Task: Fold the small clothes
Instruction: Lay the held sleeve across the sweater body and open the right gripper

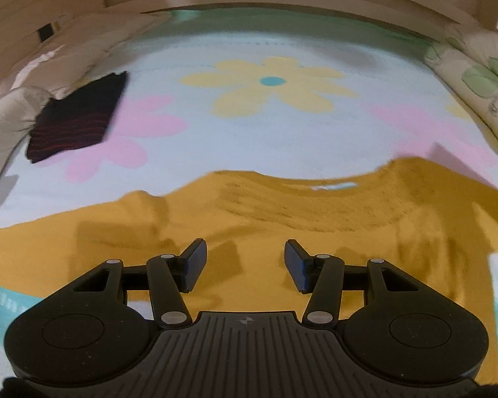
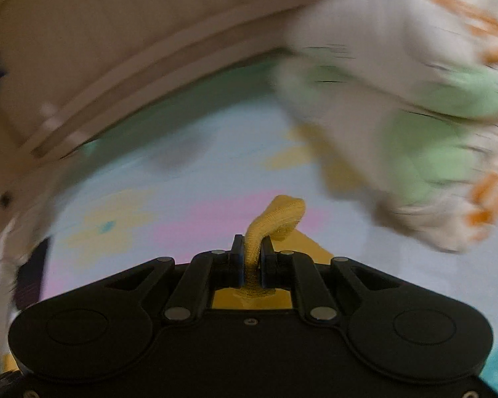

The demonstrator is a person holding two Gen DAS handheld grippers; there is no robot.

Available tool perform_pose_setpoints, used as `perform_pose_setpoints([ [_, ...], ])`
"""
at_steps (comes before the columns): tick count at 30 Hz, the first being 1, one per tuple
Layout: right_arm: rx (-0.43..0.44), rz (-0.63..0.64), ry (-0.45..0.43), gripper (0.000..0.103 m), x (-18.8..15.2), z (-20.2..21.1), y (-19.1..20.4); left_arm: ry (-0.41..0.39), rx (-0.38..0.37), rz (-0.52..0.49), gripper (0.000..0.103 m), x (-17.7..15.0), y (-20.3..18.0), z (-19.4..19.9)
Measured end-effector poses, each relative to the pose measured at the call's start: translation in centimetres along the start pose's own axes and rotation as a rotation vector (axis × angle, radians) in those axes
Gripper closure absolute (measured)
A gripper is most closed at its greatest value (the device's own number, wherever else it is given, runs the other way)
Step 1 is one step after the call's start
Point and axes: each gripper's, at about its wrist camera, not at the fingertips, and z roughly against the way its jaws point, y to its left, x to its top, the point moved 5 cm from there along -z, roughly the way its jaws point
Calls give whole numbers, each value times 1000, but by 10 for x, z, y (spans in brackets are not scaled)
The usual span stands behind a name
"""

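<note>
1. Left wrist view: your left gripper (image 1: 245, 267) hangs over the mustard-yellow shirt (image 1: 282, 219) with its jaws partly apart and nothing between the pads (image 1: 196, 265).
2. The shirt is spread directly under and ahead of those fingers, its collar and small label beyond the fingertips, slightly to the right.
3. Farther ahead lies the pale blue flowered bedspread (image 1: 249, 132). A folded dark garment with red stripes (image 1: 76, 119) sits on it well ahead and to the left, apart from the shirt.
4. A leaf-print pillow (image 1: 481, 79) lies far ahead at the right edge.
5. Right wrist view: your right gripper (image 2: 252, 258) has its jaws pinched narrow on a bunched strip of the yellow shirt fabric (image 2: 275, 219), which sticks out past the fingertips and curls right.
6. This view is blurred; the bedspread lies ahead and the pillow (image 2: 415, 99) is up to the right.
</note>
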Motion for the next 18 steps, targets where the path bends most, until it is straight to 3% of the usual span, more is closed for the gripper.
perform_pose_setpoints([
  [5, 158, 69, 54, 86, -16, -26, 110, -8, 35, 74, 53, 10, 38, 2],
  [6, 224, 84, 85, 86, -31, -40, 150, -8, 32, 93, 53, 12, 46, 2],
  [7, 224, 84, 85, 86, -31, -40, 150, -9, 32, 102, 53, 13, 52, 2],
  [11, 309, 163, 151, 86, -66, -71, 222, -16, 67, 128, 53, 16, 77, 3],
  [18, 387, 261, 306, 86, -150, -127, 310, -9, 62, 174, 53, 17, 100, 0],
])
